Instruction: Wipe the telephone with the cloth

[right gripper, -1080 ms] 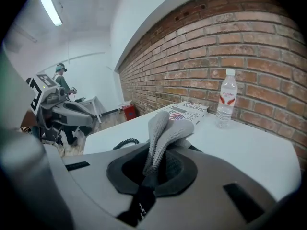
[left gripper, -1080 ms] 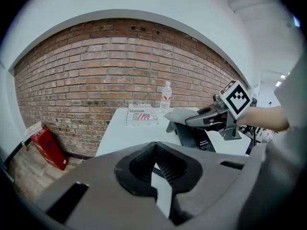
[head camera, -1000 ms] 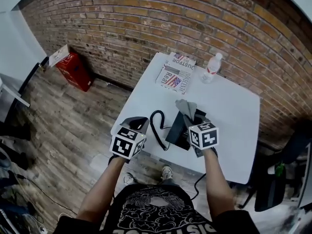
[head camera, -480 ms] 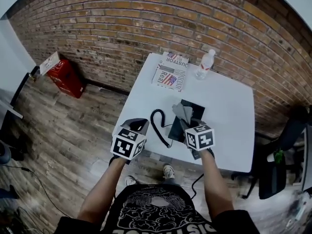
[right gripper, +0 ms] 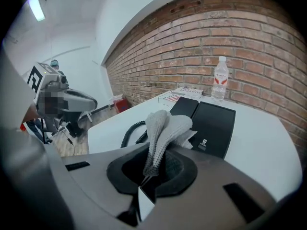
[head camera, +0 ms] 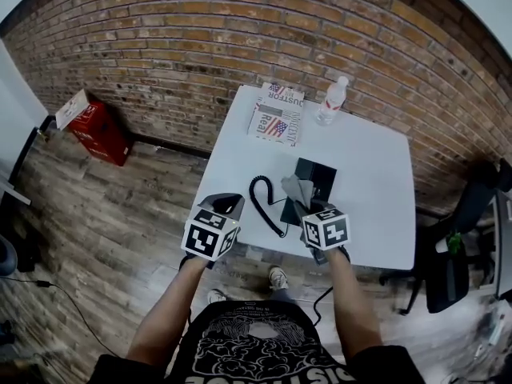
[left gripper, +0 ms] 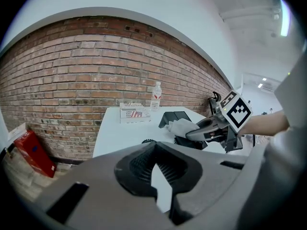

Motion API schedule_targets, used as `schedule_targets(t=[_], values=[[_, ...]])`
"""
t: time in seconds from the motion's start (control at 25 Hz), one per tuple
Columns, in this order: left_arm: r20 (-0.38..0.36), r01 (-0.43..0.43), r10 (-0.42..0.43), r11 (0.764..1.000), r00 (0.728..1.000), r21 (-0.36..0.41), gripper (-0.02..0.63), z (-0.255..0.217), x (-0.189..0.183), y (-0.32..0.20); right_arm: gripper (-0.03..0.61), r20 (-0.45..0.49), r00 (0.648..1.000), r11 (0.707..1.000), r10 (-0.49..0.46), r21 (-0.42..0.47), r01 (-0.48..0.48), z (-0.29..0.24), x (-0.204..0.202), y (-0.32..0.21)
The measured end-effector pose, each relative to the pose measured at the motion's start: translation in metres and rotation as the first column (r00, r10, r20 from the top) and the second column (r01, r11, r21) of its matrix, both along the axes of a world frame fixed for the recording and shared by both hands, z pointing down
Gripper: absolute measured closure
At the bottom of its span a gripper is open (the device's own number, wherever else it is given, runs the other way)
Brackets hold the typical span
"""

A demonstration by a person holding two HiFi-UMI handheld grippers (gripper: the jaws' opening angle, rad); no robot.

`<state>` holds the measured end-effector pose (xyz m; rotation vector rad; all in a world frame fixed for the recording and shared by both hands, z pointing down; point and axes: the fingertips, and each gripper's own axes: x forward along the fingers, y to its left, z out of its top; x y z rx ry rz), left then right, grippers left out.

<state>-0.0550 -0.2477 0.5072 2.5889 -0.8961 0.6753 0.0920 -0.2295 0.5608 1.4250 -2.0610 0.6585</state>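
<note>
Brick wall fills the back, and wooden floor stretches off to the left tool's side. Out ahead of both tools sits the white counter. Down on the floor, far left of the left tool, there's a red box against the wall, with its white flap up and its contents hidden from here. The black telephone lies on the counter right in front of the right tool. Beyond it, a stack of printed booklets lies at the far edge.

The left tool is over the near-left corner, pressed together, with nothing in it. The right tool is pinching the grey cloth, which bunches up over the telephone's near end. Whether the cloth touches the telephone, I can't tell. Far ahead, right of the booklets, stands a capped clear bottle with a red label, and I can't make out how full it is. The coiled cord curls between the two tools.
</note>
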Motion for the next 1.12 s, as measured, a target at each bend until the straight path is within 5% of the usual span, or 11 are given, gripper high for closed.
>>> schedule_targets(t=[1.12], values=[[0.028, -0.110, 0.110, 0.994, 0.994, -0.005, 0.607, 0.013, -0.043, 0.032, 0.568, 0.032, 0.992, 0.992, 0.121, -0.038, -0.120, 0.032, -0.042, 0.056]])
